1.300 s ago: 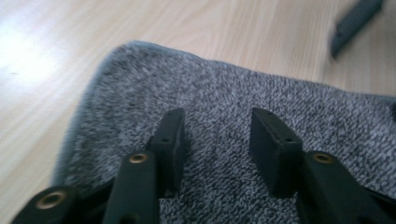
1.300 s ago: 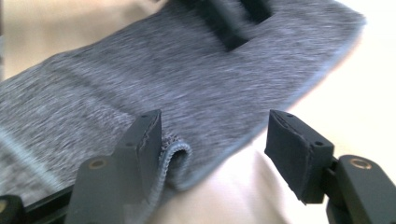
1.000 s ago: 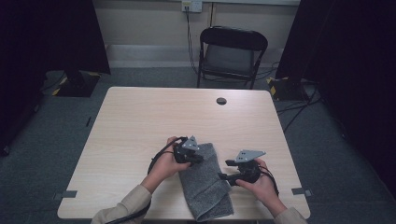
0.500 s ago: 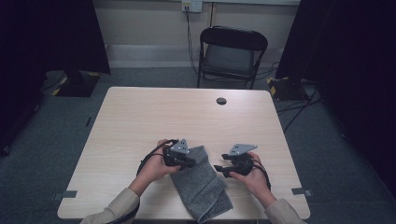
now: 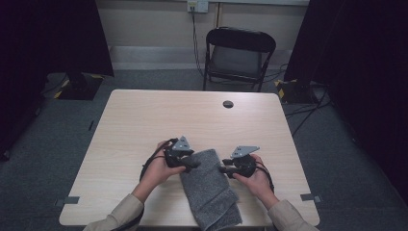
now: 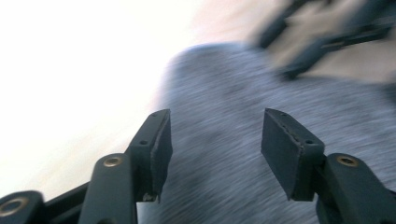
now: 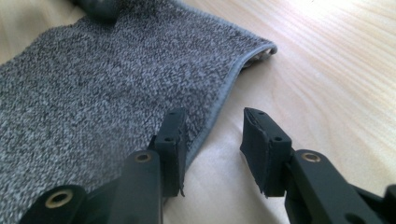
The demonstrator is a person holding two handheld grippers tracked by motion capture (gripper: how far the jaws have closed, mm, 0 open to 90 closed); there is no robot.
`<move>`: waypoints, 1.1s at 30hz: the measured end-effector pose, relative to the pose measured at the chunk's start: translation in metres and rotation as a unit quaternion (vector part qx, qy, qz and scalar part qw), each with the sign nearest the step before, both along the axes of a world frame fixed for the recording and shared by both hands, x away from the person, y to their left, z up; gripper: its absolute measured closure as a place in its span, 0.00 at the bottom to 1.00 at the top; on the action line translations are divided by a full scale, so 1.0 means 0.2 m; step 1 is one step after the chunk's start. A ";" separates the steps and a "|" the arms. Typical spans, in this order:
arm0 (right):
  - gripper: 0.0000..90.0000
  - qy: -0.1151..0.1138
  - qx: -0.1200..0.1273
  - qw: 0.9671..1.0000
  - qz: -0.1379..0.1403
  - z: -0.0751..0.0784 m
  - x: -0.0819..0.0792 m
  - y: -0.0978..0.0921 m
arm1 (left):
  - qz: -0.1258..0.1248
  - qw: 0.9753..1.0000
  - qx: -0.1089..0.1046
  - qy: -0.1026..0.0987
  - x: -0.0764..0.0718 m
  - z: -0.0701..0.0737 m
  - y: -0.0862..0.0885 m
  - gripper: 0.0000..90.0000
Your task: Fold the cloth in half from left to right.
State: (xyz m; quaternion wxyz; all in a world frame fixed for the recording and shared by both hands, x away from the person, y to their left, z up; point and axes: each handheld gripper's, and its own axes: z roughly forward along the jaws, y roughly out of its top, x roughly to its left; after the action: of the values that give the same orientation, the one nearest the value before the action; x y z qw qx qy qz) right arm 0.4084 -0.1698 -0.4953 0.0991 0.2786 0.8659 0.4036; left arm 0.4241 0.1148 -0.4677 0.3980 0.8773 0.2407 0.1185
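Towel: 1 grey towel [image 5: 208, 188] lies flat on the near half of the worktop [image 5: 144, 120], its near end at the front edge, between the 2 grippers.
Left hand pose: left hand [image 5: 156, 169] comes in from the near-left, its left gripper [image 5: 195, 165] pointing right over the towel's far-left corner; jaws spread apart above the cloth, gripping nothing.
Right hand pose: right hand [image 5: 255, 179] comes in from the near-right, its right gripper [image 5: 222, 169] pointing left at the towel's right hem; jaws parted, 1 over the cloth, 1 over bare wood.
Change: since 0.5 s ago both grippers have closed in toward the towel's far end.
Count: 1 towel, 2 grippers, 1 chair [image 5: 239, 55] beyond the worktop.
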 end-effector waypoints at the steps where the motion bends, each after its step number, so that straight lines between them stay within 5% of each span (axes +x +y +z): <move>1: 0.68 0.000 -0.001 1.000 0.001 0.00 -0.01 0.00 | 0.018 1.000 0.011 0.004 0.01 0.00 0.05 0.46; 7: 0.67 -0.006 -0.012 1.000 0.002 0.00 -0.06 -0.02 | 0.038 0.998 0.041 0.016 0.00 -0.06 0.14 0.50; 12: 0.64 -0.005 -0.017 1.000 0.004 0.03 -0.08 -0.03 | 0.013 0.999 0.024 0.041 0.02 -0.10 0.13 0.79; 17: 0.60 -0.018 0.008 1.000 -0.018 0.08 0.00 -0.01 | -0.008 0.999 0.053 0.012 0.10 -0.08 0.08 0.88; 21: 0.60 -0.017 0.014 0.999 -0.033 0.07 0.09 0.03 | 0.007 0.999 0.044 -0.007 0.20 -0.09 0.04 0.78; 24: 0.60 -0.014 0.012 0.999 -0.041 0.04 0.14 0.06 | 0.033 0.999 0.034 -0.009 0.23 -0.08 0.02 0.58; 29: 0.58 -0.020 0.019 0.999 -0.047 0.05 0.16 0.07 | 0.053 0.998 0.016 0.006 0.19 -0.04 0.07 0.46; 31: 0.57 -0.021 0.029 0.999 -0.038 0.07 0.13 0.05 | 0.048 0.998 0.027 -0.005 0.16 -0.04 0.08 0.48; 33: 0.57 -0.018 0.028 0.999 -0.033 0.08 0.09 0.03 | 0.048 0.998 0.032 0.005 0.14 -0.06 0.09 0.48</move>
State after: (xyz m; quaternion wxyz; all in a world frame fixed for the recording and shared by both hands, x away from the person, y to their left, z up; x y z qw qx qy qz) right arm 0.4256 -0.1639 -0.4783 0.1204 0.3023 0.8423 0.4296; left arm 0.4512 0.1319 -0.4793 0.3625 0.8774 0.2812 0.1406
